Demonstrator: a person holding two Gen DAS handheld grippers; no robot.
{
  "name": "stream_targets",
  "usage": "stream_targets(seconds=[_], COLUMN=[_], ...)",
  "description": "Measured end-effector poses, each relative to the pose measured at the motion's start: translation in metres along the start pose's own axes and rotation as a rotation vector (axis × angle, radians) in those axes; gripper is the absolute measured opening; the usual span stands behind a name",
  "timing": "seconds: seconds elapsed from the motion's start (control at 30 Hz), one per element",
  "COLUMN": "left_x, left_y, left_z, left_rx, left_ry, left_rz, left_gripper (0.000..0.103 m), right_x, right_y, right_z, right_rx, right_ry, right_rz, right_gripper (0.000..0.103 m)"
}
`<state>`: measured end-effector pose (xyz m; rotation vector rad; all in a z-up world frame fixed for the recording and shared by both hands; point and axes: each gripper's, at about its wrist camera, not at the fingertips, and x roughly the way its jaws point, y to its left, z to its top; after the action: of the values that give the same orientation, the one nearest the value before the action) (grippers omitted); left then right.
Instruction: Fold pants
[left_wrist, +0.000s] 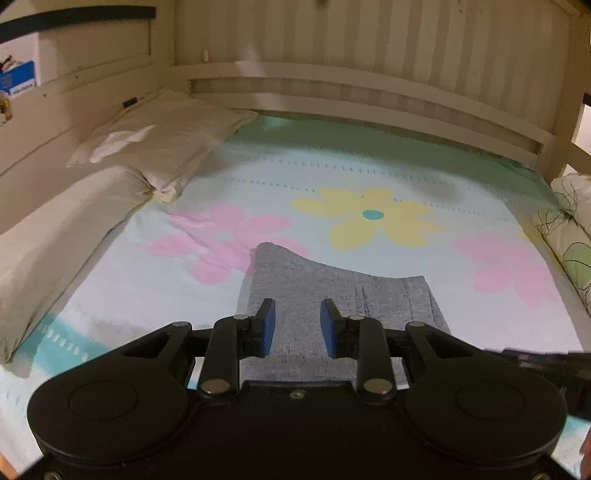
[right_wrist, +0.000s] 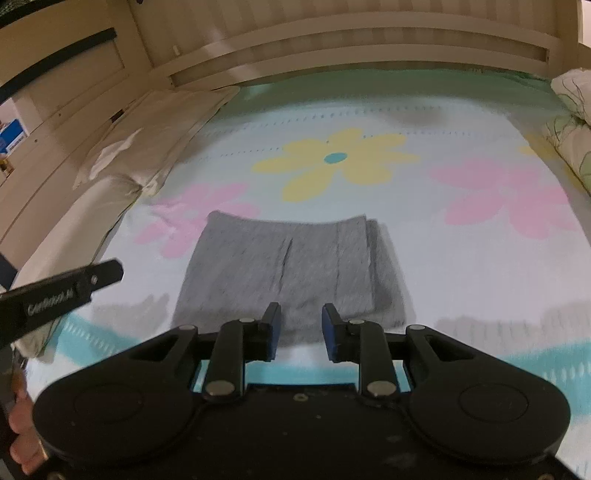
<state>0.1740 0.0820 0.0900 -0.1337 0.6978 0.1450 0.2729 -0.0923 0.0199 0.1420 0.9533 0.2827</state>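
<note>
Grey pants (right_wrist: 288, 269) lie folded into a flat, squarish stack on the flowered bedsheet (right_wrist: 461, 277). In the left wrist view the same pants (left_wrist: 314, 291) stretch away beneath my left gripper (left_wrist: 297, 326), which hovers above them with its blue pads apart and nothing between them. My right gripper (right_wrist: 301, 328) hangs over the near edge of the stack, jaws apart and empty. The left tool's black finger (right_wrist: 107, 273) pokes in at the left edge of the right wrist view.
Cream pillows (left_wrist: 155, 147) line the left side by the wooden headboard. A slatted bed rail (left_wrist: 369, 96) closes the far side. A patterned quilt (left_wrist: 569, 236) lies bunched at the right. A person's hand (right_wrist: 22, 432) shows at lower left.
</note>
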Motion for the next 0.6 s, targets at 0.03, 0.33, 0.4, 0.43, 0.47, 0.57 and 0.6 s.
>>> stream_targets(seconds=[0.03, 0.33, 0.4, 0.43, 0.47, 0.57, 0.6], left_x=[-0.003, 0.007, 0.014, 0.018, 0.021, 0.030, 0.030], left_y=[0.000, -0.001, 0.001, 0.002, 0.001, -0.004, -0.005], left_z=[-0.002, -0.026, -0.029, -0.031, -0.034, -0.039, -0.041], left_rx=[0.002, 0.022, 0.001, -0.002, 0.000, 0.022, 0.025], left_ry=[-0.005, 0.001, 0.020, 0.031, 0.041, 0.073, 0.077], left_rz=[0.002, 0.025, 0.011, 0.008, 0.010, 0.006, 0.000], left_gripper=[0.038, 0.038, 0.038, 0.038, 0.038, 0.038, 0.038], right_x=[-0.003, 0.007, 0.005, 0.006, 0.009, 0.009, 0.010], right_y=[0.002, 0.011, 0.009, 0.009, 0.008, 0.007, 0.007], right_z=[-0.004, -0.027, -0.033, -0.034, -0.035, -0.037, -0.037], right_rx=[0.004, -0.060, -0.073, -0.080, -0.089, -0.111, -0.116], right_ry=[0.000, -0.020, -0.027, -0.027, -0.024, -0.018, -0.016], right_rz=[0.003, -0.034, -0.045, -0.051, -0.058, -0.071, -0.074], right_gripper=[0.027, 0.027, 0.027, 0.027, 0.027, 0.027, 0.027])
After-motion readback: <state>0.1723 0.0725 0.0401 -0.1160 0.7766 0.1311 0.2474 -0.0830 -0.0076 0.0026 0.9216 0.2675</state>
